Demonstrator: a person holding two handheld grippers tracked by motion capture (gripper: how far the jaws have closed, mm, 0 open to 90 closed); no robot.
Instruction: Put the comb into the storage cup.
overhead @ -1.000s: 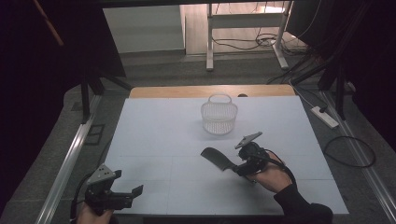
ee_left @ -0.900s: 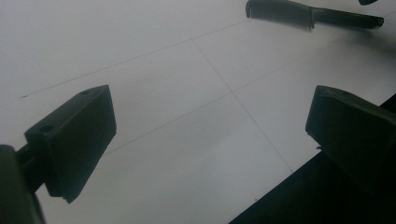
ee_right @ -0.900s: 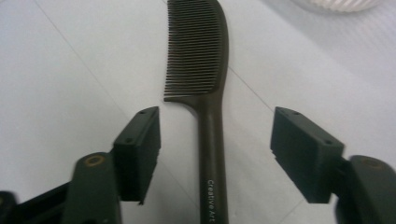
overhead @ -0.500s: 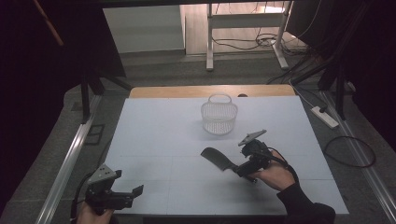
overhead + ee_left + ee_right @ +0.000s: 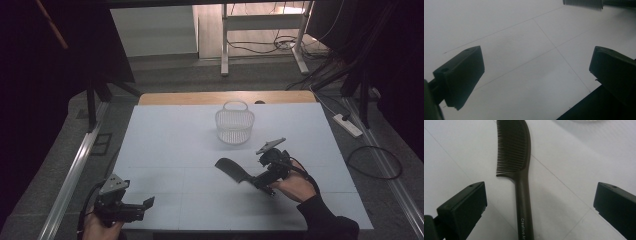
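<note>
The white mesh basket (image 5: 234, 126) sits far-centre on the table (image 5: 165, 145), apparently with nothing inside, though it's hard to tell. The dark comb (image 5: 517, 167) lies flat just near of it, between the right gripper (image 5: 539, 207) jaws, which just spread wide, not touching it; its handle end is cut off. The left gripper (image 5: 536, 80) gapes over bare table, near-left.

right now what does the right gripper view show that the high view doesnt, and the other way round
Right gripper view: the comb's fine teeth, white lettering on its handle, and the right gripper's jaws wide apart either side of the handle, having just opened. High view: the whole white basket, the left gripper near the table's front edge. Both: comb lying on the table.
</note>
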